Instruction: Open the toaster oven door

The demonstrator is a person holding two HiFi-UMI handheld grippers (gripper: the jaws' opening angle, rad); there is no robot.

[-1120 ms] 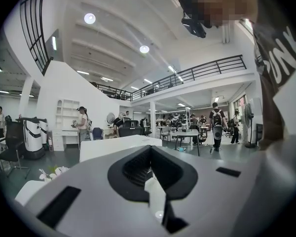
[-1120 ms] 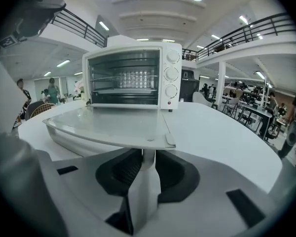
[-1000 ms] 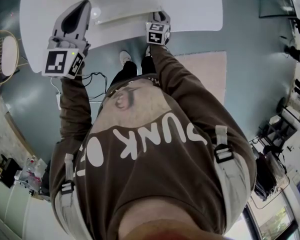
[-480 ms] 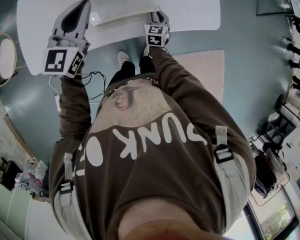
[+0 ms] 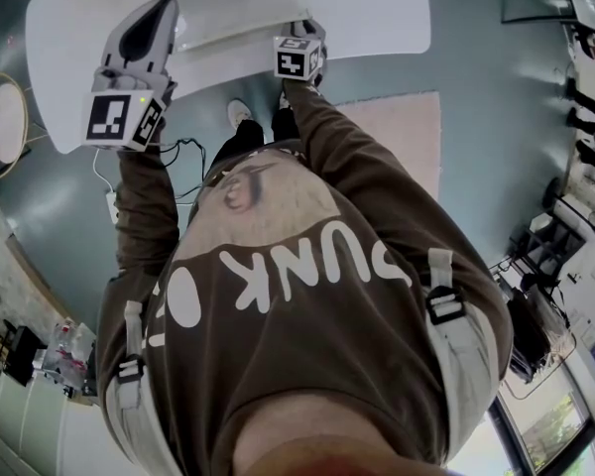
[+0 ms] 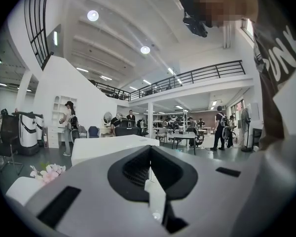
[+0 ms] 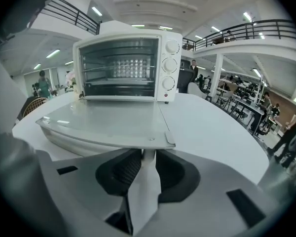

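The white toaster oven [image 7: 128, 63] stands on a white table [image 5: 377, 18]. Its glass door [image 7: 108, 120] hangs fully open and lies flat toward me. It also shows as a pale panel [image 5: 238, 13] in the head view. My right gripper [image 7: 144, 154] sits just below the door's front edge, near its right corner. Its jaws are opening, a narrow gap shows between them, and nothing is pinched in it. My left gripper [image 5: 164, 3] is held up over the table's left part, away from the oven. Its jaws [image 6: 150, 152] meet at the tips with nothing held.
A badminton racket [image 5: 0, 112] lies on the floor at the left. A pink rug [image 5: 402, 137] and cables [image 5: 183, 152] lie under the table edge. Pink flowers [image 6: 47, 173] sit at the table's far left. People and desks fill the hall beyond.
My right gripper has shifted slightly left and further over the table edge, and its marker cube has tilted. The left gripper has hardly moved.
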